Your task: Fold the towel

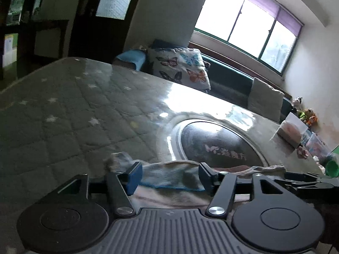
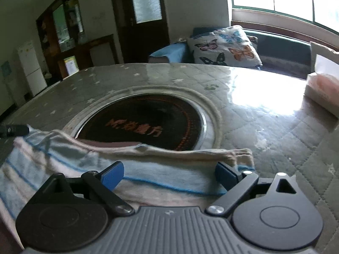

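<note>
Striped towel (image 2: 148, 182) folded on quilted table (image 2: 275, 148), tissue box (image 1: 291, 130) holding tissues

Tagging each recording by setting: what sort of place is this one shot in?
Most likely a lived-in home, a living or dining room. A table under a quilted star-print cover has a round cooktop set into it; a butterfly cushion lies on a bench under the window, and a white fridge stands by the wall.
</note>
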